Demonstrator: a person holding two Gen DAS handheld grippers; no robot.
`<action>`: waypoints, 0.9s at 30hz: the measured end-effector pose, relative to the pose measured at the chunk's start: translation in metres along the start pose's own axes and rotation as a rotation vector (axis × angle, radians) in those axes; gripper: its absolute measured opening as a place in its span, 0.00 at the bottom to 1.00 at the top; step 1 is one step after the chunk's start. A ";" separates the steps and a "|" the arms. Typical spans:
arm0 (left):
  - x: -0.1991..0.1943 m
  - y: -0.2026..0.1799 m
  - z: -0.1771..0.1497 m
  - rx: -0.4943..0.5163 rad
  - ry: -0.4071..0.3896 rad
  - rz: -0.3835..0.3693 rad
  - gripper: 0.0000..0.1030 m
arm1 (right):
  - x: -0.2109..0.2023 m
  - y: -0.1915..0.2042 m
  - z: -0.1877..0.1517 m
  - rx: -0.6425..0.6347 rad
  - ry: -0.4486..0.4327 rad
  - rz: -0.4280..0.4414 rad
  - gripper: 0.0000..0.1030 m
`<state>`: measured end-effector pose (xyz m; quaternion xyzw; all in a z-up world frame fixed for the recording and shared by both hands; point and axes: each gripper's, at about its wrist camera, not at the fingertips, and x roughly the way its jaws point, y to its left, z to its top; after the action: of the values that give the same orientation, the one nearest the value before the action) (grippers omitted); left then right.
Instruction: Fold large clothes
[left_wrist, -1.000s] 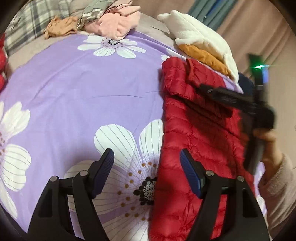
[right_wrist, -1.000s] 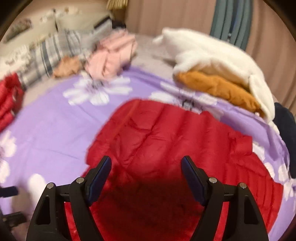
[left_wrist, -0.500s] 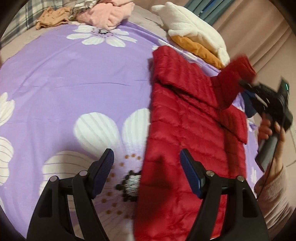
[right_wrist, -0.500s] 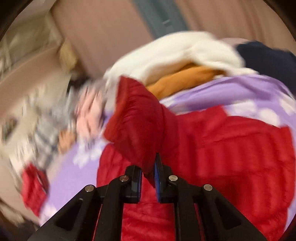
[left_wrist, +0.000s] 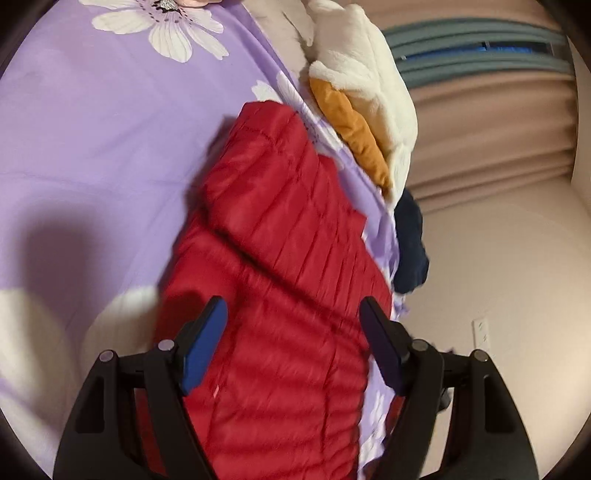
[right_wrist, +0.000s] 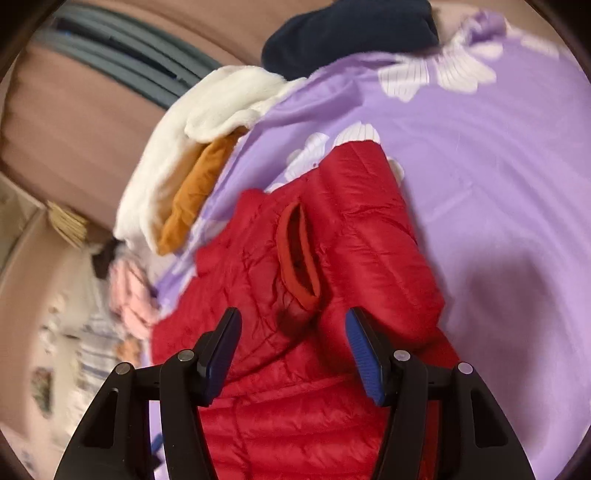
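A red quilted down jacket (left_wrist: 280, 266) lies on the purple flowered bedsheet (left_wrist: 92, 147), a sleeve folded across its body. In the right wrist view the jacket (right_wrist: 332, 266) shows the sleeve's open cuff (right_wrist: 297, 258) lying on top. My left gripper (left_wrist: 291, 332) is open and empty, just above the jacket's lower part. My right gripper (right_wrist: 293, 339) is open and empty, just short of the cuff. Neither gripper shows in the other's view.
A white fleece (left_wrist: 369, 85) over an orange garment (left_wrist: 354, 129) lies at the bed's edge, with a navy garment (left_wrist: 410, 240) beside it. Pink clothes (right_wrist: 129, 295) sit further off. The bed edge and a curtain (left_wrist: 480, 147) lie to the right of the jacket.
My right gripper held the red sleeve shut half a second ago; now it is open and the sleeve lies on the jacket. My left gripper has swung right over the jacket.
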<state>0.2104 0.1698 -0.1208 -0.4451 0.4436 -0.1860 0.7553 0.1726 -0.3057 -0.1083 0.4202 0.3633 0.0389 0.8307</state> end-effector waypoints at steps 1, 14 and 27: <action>0.006 -0.001 0.006 -0.009 -0.003 -0.017 0.72 | 0.000 -0.002 0.001 0.005 -0.001 0.017 0.58; 0.029 0.019 0.052 -0.111 -0.098 0.070 0.32 | 0.037 0.019 -0.001 -0.102 0.071 -0.023 0.18; 0.010 0.022 0.034 0.030 -0.063 0.269 0.37 | 0.027 0.007 -0.016 -0.152 0.111 -0.160 0.20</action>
<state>0.2413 0.1919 -0.1372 -0.3758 0.4727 -0.0756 0.7935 0.1840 -0.2805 -0.1252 0.3230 0.4372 0.0232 0.8390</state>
